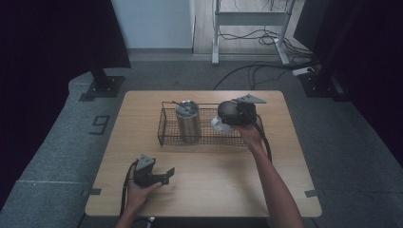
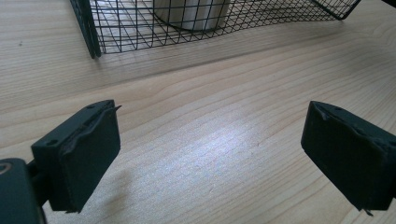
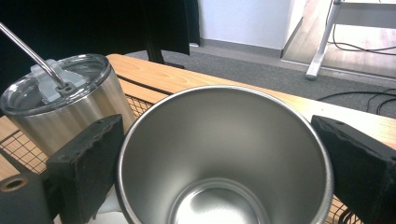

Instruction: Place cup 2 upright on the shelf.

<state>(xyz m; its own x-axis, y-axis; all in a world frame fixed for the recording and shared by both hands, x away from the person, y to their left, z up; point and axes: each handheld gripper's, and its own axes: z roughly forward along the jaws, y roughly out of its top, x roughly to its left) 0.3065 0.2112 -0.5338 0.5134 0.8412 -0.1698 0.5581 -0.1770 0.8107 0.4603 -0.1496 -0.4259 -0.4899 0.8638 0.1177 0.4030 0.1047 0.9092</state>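
Over the wire basket [image 1: 164, 128], right gripper [image 3: 219, 158] clasps an upright, mouth-up steel cup [image 3: 224, 154].

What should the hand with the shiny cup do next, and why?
Probably lower the open cup into the wire basket beside the lidded tumbler. The right gripper holds the cup between its jaws above the basket; the left gripper rests open.

A light wooden table [image 1: 204, 185] carries a black wire basket [image 1: 164, 130].
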